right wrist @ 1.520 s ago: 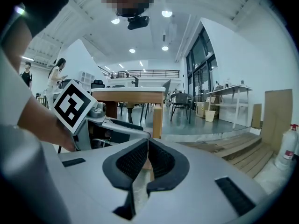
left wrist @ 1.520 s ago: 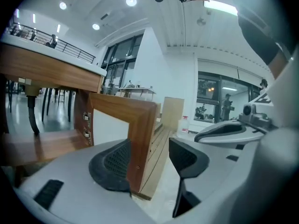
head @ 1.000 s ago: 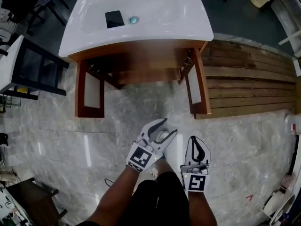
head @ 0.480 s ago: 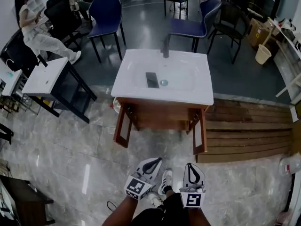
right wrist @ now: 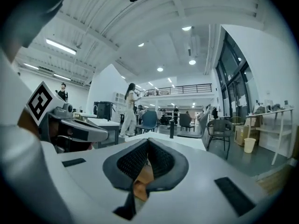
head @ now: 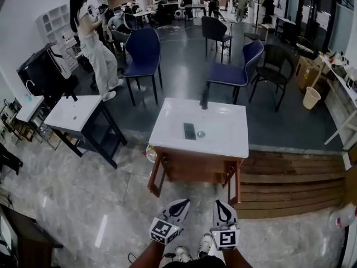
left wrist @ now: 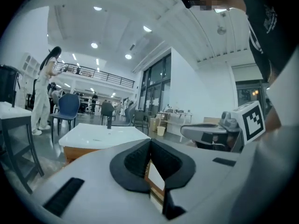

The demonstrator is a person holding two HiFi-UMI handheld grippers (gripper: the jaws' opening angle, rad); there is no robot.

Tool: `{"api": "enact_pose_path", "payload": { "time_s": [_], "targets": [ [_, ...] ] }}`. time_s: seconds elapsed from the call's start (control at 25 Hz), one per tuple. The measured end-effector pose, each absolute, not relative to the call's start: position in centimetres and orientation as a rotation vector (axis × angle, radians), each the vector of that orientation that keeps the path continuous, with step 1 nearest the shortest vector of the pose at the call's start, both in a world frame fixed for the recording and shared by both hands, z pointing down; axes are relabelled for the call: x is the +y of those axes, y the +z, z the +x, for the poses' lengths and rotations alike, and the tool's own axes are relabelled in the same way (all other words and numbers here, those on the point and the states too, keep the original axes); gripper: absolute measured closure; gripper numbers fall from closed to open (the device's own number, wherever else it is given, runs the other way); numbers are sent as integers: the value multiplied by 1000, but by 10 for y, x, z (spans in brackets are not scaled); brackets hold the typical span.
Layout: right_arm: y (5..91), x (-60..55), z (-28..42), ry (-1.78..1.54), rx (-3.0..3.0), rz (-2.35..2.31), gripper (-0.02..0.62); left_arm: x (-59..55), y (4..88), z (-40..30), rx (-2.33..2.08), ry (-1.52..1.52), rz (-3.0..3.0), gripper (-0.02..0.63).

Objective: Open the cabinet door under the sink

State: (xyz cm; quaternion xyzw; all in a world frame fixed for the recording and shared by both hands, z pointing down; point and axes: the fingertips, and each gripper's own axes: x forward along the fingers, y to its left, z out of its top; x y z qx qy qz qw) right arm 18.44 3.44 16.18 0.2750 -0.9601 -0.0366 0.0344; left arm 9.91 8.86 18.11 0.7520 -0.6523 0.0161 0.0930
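Though both doors [head: 157,178] of the brown wooden cabinet [head: 195,170] under the white rectangular sink [head: 218,141] stand open, the white left gripper [head: 179,205] and white right gripper [head: 220,204] hang well short of it, each pinched shut on nothing.

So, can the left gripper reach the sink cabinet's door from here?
Probably not yet: the left gripper, shut, is held well back, with bare floor between it and the cabinet door, which is already swung out. Nothing blocks the way; a step forward should do.
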Motion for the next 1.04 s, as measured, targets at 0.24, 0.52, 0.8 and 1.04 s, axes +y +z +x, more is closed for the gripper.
{"api": "enact_pose_path", "payload": {
  "time_s": [0.24,0.52,0.8,1.04],
  "targets": [
    [125,22,172,-140,-2991,791,572,77,143,83,-2080,18,2179,583],
    [106,8,173,-226,-3011,756,572,74,132,76,-2147,40,2131,583],
    [94,16,176,-251,-3039,734,572,78,120,80,-2173,48,2125,583],
    [91,19,177,-289,-3012,707,572,79,113,81,-2166,64,2129,581]
  ]
}}
